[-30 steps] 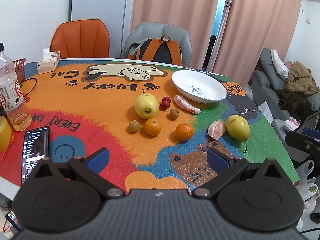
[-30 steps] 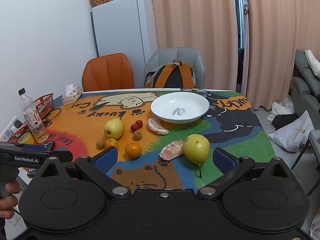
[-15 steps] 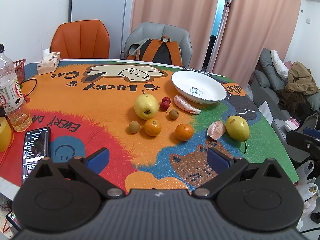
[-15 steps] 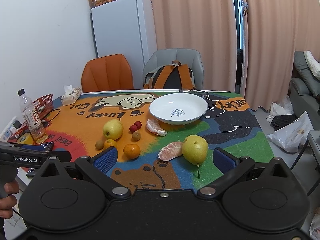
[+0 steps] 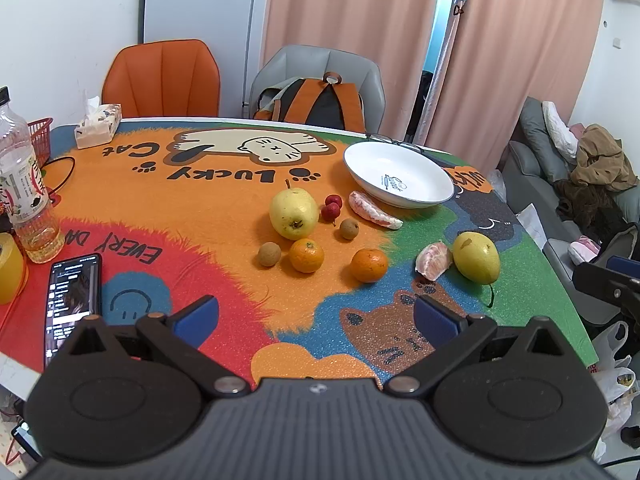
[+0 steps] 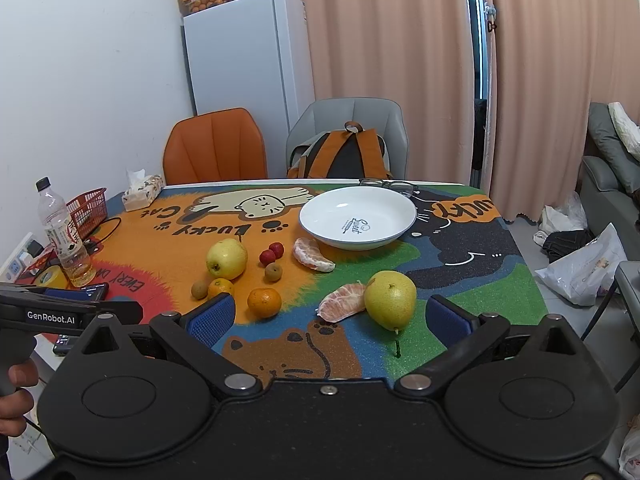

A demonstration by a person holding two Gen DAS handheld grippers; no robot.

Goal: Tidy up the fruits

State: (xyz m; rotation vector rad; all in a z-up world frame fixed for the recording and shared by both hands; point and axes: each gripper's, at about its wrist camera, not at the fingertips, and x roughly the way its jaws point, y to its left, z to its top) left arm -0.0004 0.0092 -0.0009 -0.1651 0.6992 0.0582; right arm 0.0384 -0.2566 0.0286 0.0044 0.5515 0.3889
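A white bowl (image 5: pixel 398 180) (image 6: pixel 358 216) stands empty at the far right of the cat-print table mat. In front of it lie a yellow apple (image 5: pixel 294 214), two red lychees (image 5: pixel 332 207), two brown longans (image 5: pixel 349 228), two mandarins (image 5: pixel 370 265), two peeled citrus pieces (image 5: pixel 434 260) and a yellow pear (image 5: pixel 477 257) (image 6: pixel 390 300). My left gripper (image 5: pixel 316 316) is open and empty above the near edge. My right gripper (image 6: pixel 330 314) is open and empty, just short of the pear and one citrus piece (image 6: pixel 344 302).
A phone (image 5: pixel 74 292), a drink bottle (image 5: pixel 26 196), yellow tape roll (image 5: pixel 10 268), red basket (image 6: pixel 88 210) and tissue pack (image 5: pixel 98 126) sit at the left. Glasses (image 6: pixel 388 186) lie behind the bowl. Two chairs and a backpack (image 5: pixel 316 100) stand beyond the table.
The right gripper has drifted slightly; the fruit sits a little lower and nearer in its view. The left gripper and all fruit stay put.
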